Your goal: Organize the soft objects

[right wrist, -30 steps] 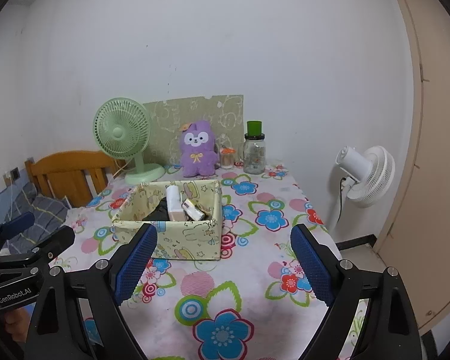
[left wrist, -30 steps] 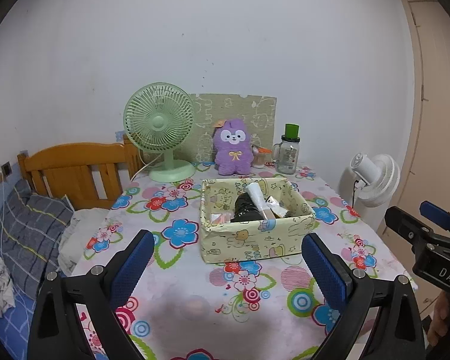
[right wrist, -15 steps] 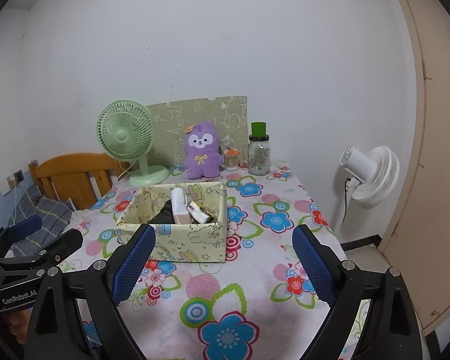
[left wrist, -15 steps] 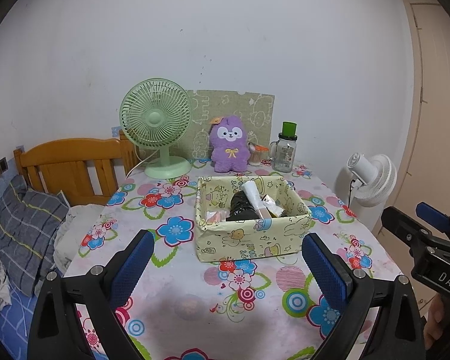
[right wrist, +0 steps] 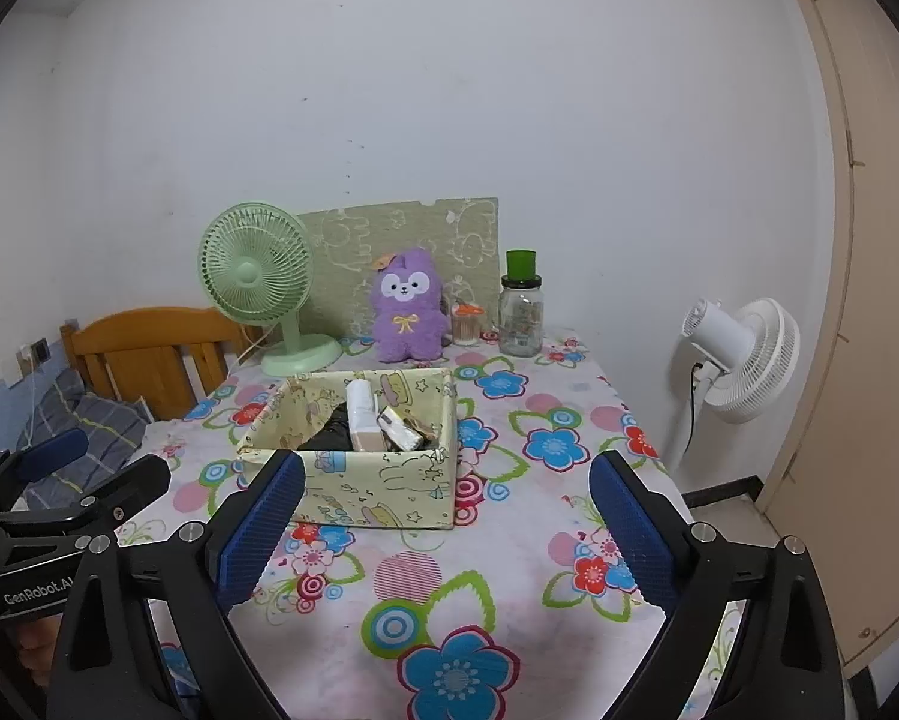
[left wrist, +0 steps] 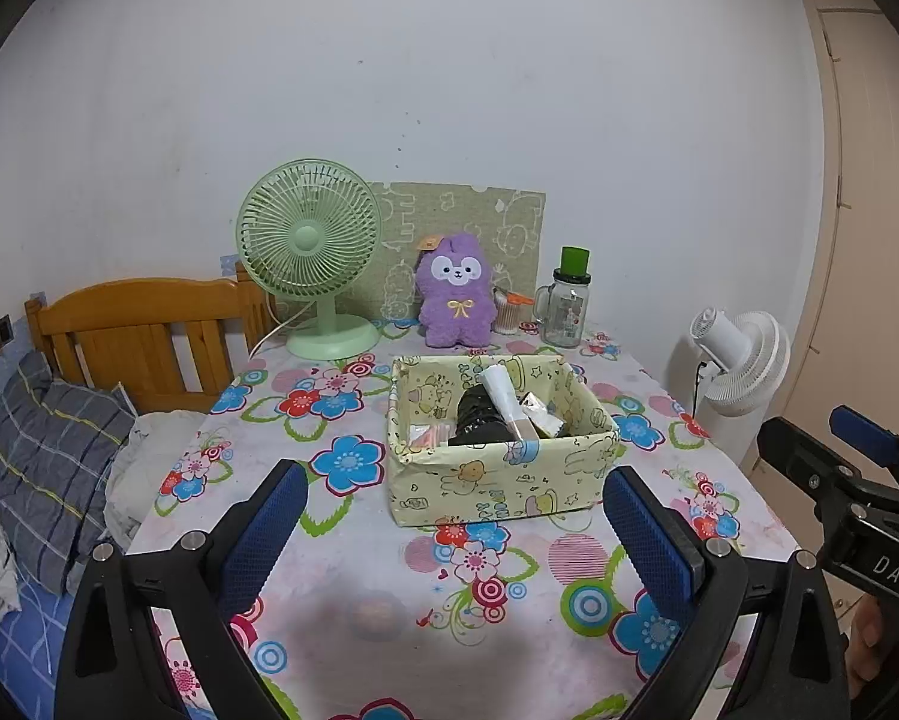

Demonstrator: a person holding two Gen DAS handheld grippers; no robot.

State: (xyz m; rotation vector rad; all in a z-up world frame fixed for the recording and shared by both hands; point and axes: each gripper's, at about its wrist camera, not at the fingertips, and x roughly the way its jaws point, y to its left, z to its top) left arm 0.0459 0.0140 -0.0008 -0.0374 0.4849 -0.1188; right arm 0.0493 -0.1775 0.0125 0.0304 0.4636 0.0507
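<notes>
Plain white wall (left wrist: 449, 90), wooden headboard (left wrist: 143, 324), beige door (right wrist: 857, 300), white floor fan (right wrist: 743, 354).

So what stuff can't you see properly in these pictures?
- Box bottom: both views, its front wall and the things inside hide it.
- Small jar: both views, too small to tell what's inside.
- Bed: left view, cut off by the edge.
- Standing fan base: table hides it.

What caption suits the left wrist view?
Open left tongs face a fabric storage box on the floral table, purple plush behind.
</notes>
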